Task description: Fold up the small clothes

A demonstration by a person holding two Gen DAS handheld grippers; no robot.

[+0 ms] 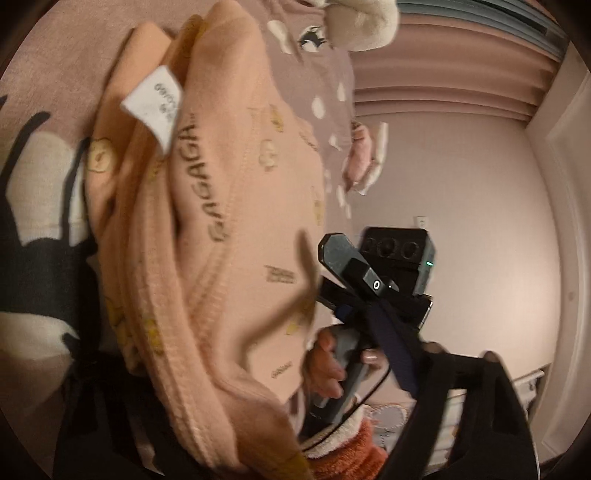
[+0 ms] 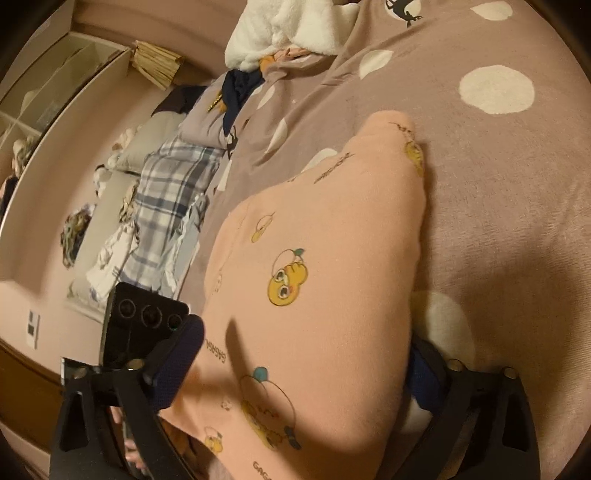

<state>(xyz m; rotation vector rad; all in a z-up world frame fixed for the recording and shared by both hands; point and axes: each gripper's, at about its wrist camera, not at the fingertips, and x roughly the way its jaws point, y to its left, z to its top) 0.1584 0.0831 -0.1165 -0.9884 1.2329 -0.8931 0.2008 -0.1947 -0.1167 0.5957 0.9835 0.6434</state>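
Nearest, in the right wrist view, the right tongs (image 2: 303,362) stand spread wide, one blue-padded finger (image 2: 177,350) on each side of the soft peach knit garment printed with yellow cartoon chicks (image 2: 314,258), which fills the gap between them. In the left wrist view the same garment, blurred, is bunched over one finger of the left tongs (image 1: 280,354), its ribbed hem and white care label (image 1: 155,107) showing. Those fingers stand apart, but I cannot tell whether they pinch the cloth. A hand (image 1: 328,369) in a fuzzy orange sleeve (image 1: 351,454) holds the right tongs just beside the fabric. Underneath lies a bed's mauve fleecy cover with white dots (image 2: 498,184). Farther off are a crumpled plaid cloth (image 2: 170,206) and white fluffy fabric (image 2: 280,29).
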